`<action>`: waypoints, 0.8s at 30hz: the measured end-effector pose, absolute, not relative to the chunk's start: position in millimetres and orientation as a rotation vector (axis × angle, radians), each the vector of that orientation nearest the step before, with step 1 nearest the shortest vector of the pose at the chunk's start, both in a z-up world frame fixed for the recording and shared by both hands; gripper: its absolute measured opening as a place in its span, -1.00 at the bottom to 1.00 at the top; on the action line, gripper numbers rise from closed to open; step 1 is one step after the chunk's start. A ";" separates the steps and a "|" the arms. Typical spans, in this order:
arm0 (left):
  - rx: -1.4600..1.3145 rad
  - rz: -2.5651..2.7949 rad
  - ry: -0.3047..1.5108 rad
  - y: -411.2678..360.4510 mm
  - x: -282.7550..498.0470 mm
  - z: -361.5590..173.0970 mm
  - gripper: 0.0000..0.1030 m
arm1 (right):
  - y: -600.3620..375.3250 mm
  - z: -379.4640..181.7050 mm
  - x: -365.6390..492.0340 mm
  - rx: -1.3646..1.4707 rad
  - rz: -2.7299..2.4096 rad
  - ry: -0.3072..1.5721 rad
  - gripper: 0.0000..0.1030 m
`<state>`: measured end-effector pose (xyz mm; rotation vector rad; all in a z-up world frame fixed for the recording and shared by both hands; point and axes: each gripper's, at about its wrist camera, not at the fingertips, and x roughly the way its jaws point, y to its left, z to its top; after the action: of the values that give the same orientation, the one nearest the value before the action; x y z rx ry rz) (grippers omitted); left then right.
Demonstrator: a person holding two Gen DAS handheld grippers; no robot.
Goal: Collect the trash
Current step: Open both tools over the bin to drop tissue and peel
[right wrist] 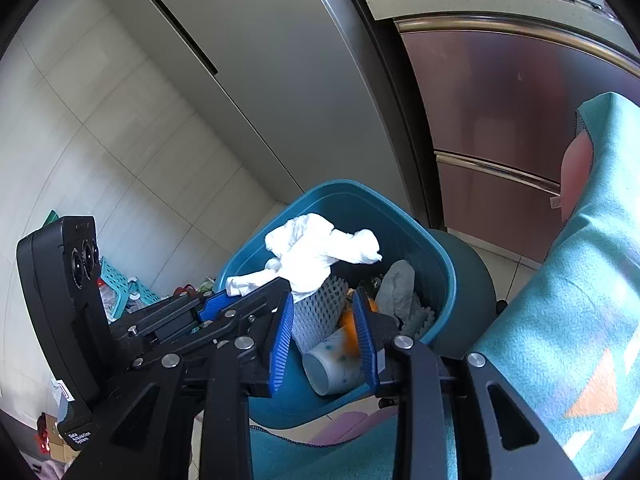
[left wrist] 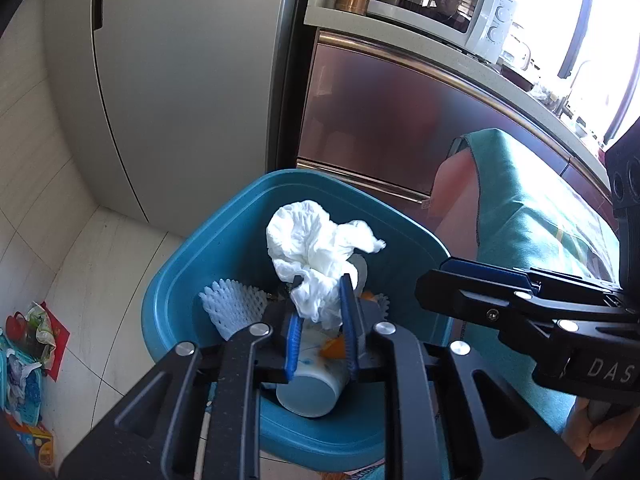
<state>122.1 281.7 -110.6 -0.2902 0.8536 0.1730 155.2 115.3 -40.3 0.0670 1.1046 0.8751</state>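
Low in the frame, the left gripper (left wrist: 322, 292) pinched a white tissue (left wrist: 316, 248) over the blue bin (left wrist: 176, 280), already holding trash. The right gripper (right wrist: 324, 320) hung empty, jaws apart. Dropping remained.

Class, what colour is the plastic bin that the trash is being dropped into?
The plastic bin is teal blue, inside and out; the left wrist view shows it best.

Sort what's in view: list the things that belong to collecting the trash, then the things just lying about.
Part of the job:
- crumpled white tissue, pinched in the left gripper over the bin
- blue bin
- in the bin: foam fruit net, paper cup
- right gripper, nothing between its fingers

Just lying about:
- refrigerator
- microwave
- teal cloth
- floor clutter
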 end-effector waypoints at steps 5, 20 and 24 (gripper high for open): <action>-0.296 0.172 0.865 282.0 123.1 -115.4 -0.51 | 113.7 -40.3 152.6 0.079 0.880 1.098 -0.44; -0.274 0.162 0.792 273.7 96.0 -96.1 -0.09 | 83.1 -36.9 142.0 0.136 0.906 1.041 0.15; -0.255 0.170 0.743 269.1 80.7 -81.8 0.21 | 69.1 -32.4 133.7 0.152 0.906 1.005 0.20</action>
<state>80.7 269.1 -81.8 -0.2551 0.7433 0.1702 133.7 69.1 -32.4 0.1519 1.0051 0.9057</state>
